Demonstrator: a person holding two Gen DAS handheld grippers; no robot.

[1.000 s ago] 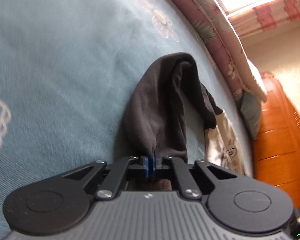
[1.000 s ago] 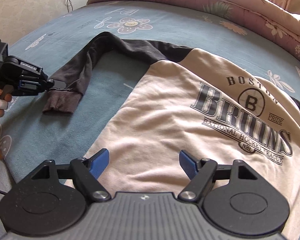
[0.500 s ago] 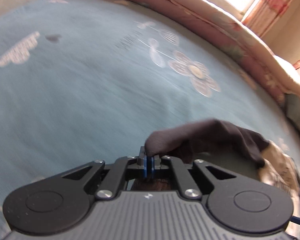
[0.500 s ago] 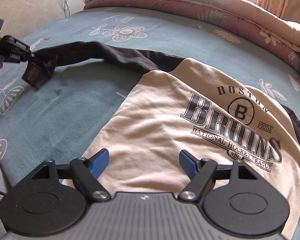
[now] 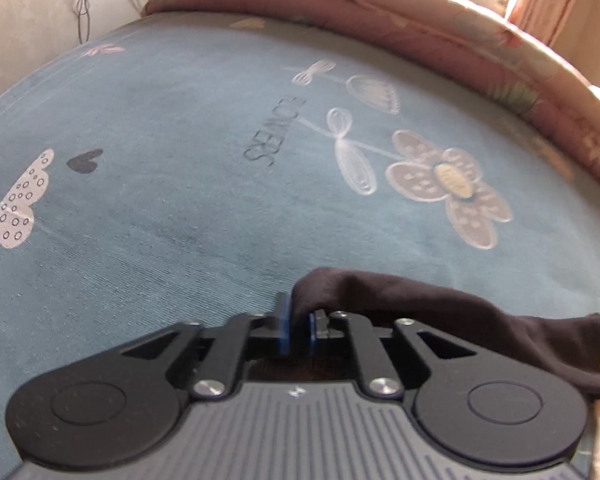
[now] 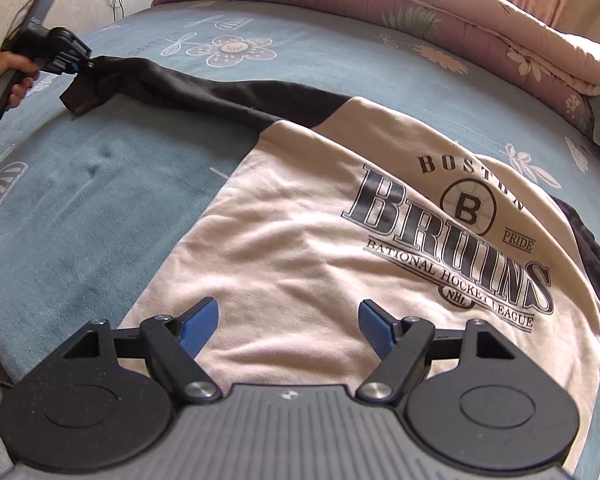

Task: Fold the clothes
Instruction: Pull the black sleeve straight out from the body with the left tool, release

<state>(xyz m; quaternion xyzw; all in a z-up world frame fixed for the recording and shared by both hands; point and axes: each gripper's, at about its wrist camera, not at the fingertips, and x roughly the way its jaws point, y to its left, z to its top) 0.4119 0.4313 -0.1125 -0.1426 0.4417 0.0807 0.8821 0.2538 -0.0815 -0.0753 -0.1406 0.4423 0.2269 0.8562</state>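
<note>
Left hand-held gripper (image 5: 296,330): pressed together on the dark sleeve (image 5: 439,312) close to its cuff; in the right wrist view it (image 6: 76,66) holds the cuff end just above the bed.

Right hand-held gripper (image 6: 288,326): spread wide, pinching nothing, hovering over the lower part of the sweatshirt (image 6: 319,240).

Sweatshirt: cream body with dark lettering, lying flat and face up on the blue sheet (image 6: 80,200), directly ahead of the right hand-held gripper.

Sleeve axis: the sleeve (image 6: 204,94) runs in a nearly straight line from the shoulder out to the left hand-held gripper, far left and ahead of the right one.

Nearer hand: the left one owns the sleeve; the right one is nearer the hem.

Likely next move: judging by this layout, carrying the cuff rightward across the chest print (image 6: 451,240) to fold the sleeve in.

Open room: bare sheet lies all around the left hand-held gripper.

Edges: a rolled pink quilt (image 6: 419,12) borders the far side; the bed's near edge falls away at lower left of the right hand-held gripper.

Other sleeve: a dark strip (image 6: 591,256) shows at the sweatshirt's far right.
</note>
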